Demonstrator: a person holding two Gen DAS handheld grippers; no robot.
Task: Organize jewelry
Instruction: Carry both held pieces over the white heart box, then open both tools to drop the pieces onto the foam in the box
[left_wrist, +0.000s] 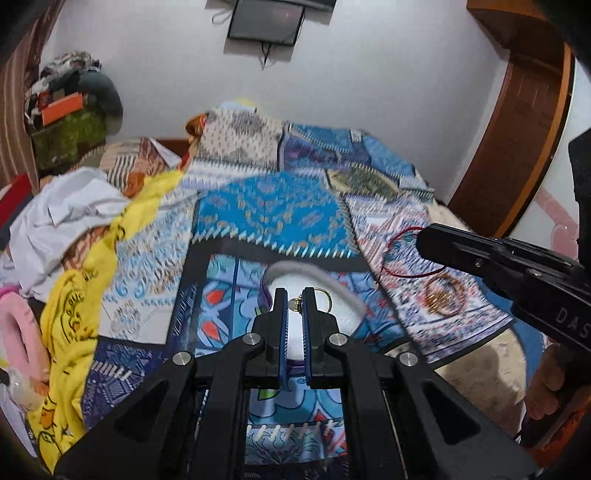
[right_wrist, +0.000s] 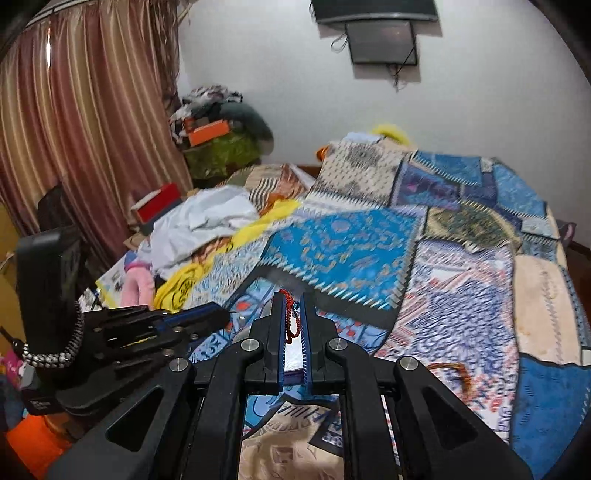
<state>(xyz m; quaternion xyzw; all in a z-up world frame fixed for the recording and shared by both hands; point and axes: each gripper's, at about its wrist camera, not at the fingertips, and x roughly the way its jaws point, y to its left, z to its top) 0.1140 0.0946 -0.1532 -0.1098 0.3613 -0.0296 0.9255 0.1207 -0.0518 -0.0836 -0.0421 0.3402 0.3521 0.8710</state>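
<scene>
**Ana:** At lower centre of the left wrist view, the left gripper (left_wrist: 294, 297) has its 2 blue-padded fingers pinched on a small gold ring with a pale stone (left_wrist: 295, 305), held over a round white dish with a grey rim (left_wrist: 345, 291) resting on the blue patchwork bedspread (left_wrist: 266, 206).

**Ben:** And further right?

**Ana:** At right of that frame lie loose gold bangles (left_wrist: 441, 299) on the spread, with a thin red cord necklace (left_wrist: 397, 254) looping beside them. Its far end runs behind the right gripper (left_wrist: 424, 240), which enters from the right edge.

**Ben:** What does the right wrist view add?

**Ana:** At its centre the right gripper (right_wrist: 294, 295) is clamped on a red beaded cord with a tiny blue charm (right_wrist: 290, 317), dangling between the pads. The left gripper (right_wrist: 207, 314) sits at lower left.

**Ben:** So how should the ring go down?

**Ana:** My judgement: lower it until it nearly touches the dish floor, then part the fingers slowly. A ring dropped from height would likely bounce or roll off into the quilt's busy pattern, where it is hard to find. Keep the right side steady meanwhile, since the cord hangs freely and could snag. Both frames are motion-blurred, so I cannot tell whether the ring touches the dish.
</scene>
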